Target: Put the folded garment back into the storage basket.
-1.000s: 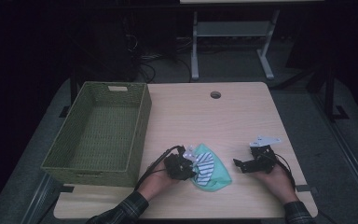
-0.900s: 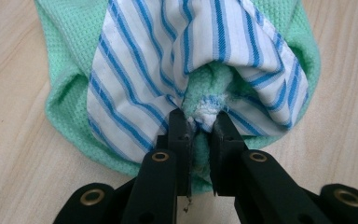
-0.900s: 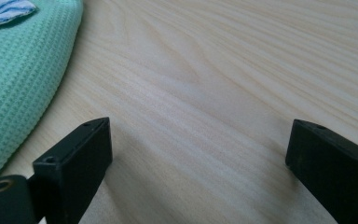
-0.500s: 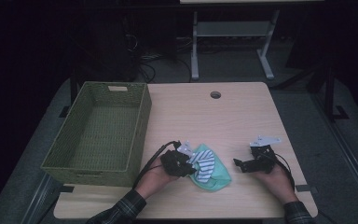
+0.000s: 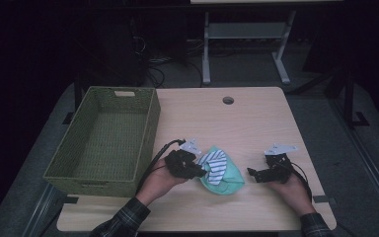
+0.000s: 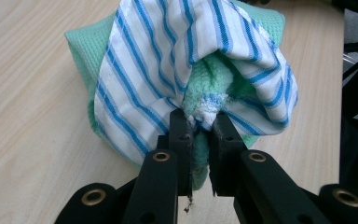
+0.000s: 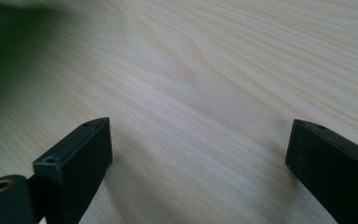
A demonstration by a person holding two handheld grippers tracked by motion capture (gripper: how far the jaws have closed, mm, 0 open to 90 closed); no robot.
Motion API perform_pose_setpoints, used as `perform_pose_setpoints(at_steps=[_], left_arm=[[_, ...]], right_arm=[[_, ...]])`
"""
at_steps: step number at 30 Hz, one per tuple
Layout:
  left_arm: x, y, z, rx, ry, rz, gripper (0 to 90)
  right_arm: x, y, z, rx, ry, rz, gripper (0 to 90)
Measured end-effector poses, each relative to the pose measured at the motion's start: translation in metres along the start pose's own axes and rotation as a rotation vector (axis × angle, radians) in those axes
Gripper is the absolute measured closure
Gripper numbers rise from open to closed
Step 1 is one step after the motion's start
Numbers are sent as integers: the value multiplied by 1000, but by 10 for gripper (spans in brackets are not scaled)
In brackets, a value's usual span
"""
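A white cloth with blue stripes [image 5: 216, 163] lies bunched over a green cloth [image 5: 231, 180] near the table's front middle. My left gripper [image 5: 204, 170] comes at them from the left and pinches a fold. In the left gripper view the jaws [image 6: 199, 123] are shut on a tuft of the striped cloth [image 6: 154, 60], with the green cloth [image 6: 81, 44] caught in it, and the bundle stands raised off the wood. To the right of the cloths my right gripper [image 5: 254, 174] is held low and points left. In its own view it [image 7: 198, 140] stands open over bare wood.
A green woven basket [image 5: 150, 128] stands empty on the left side of the table [image 5: 237, 128], close to my left hand. A round cable hole [image 5: 228, 100] sits near the far edge. Behind the table, a metal desk frame [image 5: 206, 44] stands on the dark floor.
My left gripper has lifted a little and pulled the pinched fold of the cloths up with it. The right gripper has stayed where it was.
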State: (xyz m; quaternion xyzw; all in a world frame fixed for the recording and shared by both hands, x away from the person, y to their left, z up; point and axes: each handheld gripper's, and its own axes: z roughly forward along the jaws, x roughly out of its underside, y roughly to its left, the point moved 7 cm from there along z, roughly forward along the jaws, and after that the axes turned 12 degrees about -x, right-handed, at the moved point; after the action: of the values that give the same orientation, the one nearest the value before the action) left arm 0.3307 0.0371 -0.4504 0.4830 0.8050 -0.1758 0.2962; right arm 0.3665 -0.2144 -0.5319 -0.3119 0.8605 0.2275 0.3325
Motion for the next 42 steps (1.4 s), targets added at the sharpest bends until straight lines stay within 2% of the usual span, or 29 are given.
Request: perform_pose_setpoints(at_steps=[7,9,22,30,42], left_arm=[[-10,0,-11,18,-10,6,811],[-13,2,-16,12,-16,18,811],[-27,18,-43,-16,-28,10,810],[-30,30,-60,-51,-41,-3,810],[-27,59,-91,-126,-65,-44,810]], right_arm=[[0,0,0,1,1,3,65],[0,0,0,2,0,4,65],[0,0,0,3,1,6,65],[0,0,0,3,1,6,65],[0,0,0,2,1,6,65]])
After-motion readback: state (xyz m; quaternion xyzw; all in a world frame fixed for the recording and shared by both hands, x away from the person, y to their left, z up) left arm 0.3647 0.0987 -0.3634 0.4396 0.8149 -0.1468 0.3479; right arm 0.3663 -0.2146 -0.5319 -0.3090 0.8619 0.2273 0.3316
